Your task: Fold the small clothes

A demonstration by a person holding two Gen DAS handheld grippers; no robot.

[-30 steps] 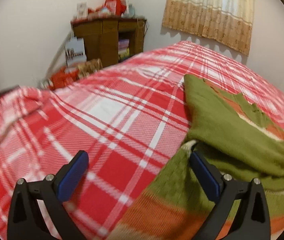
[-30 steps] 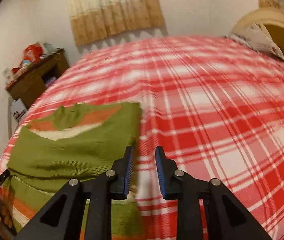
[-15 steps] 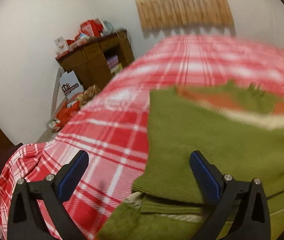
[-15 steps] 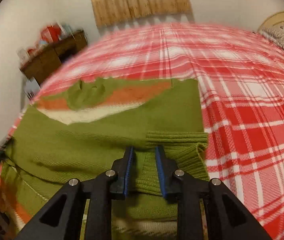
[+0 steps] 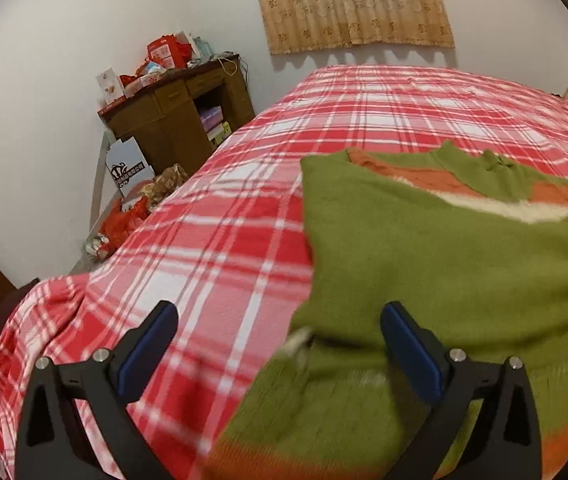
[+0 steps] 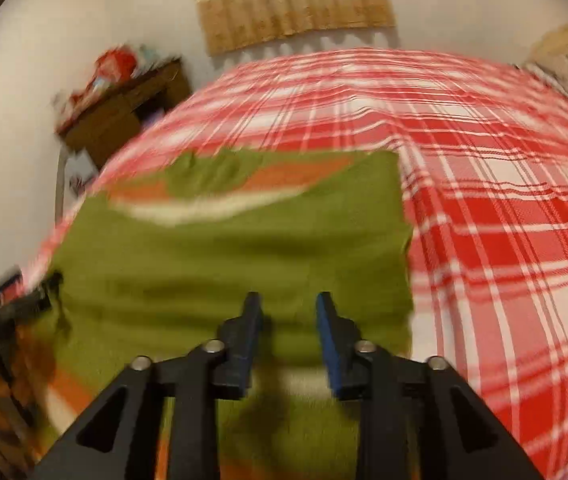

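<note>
Right gripper: jaws just opening, now partly apart over the green sweater, gripping nothing. Left gripper: spread wide at the sweater's left edge on the bed, empty.

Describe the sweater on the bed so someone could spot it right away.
Find the bed's red and white plaid cover. On its near part lies a green knitted sweater, partly folded. Orange and cream stripes near its collar mark it out as the only garment there.

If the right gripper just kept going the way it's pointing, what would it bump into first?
Most likely the green sweater lying on the plaid bedspread: the right gripper points down at it, jaws open, nothing between. The picture is blurred, so depth is uncertain.
</note>
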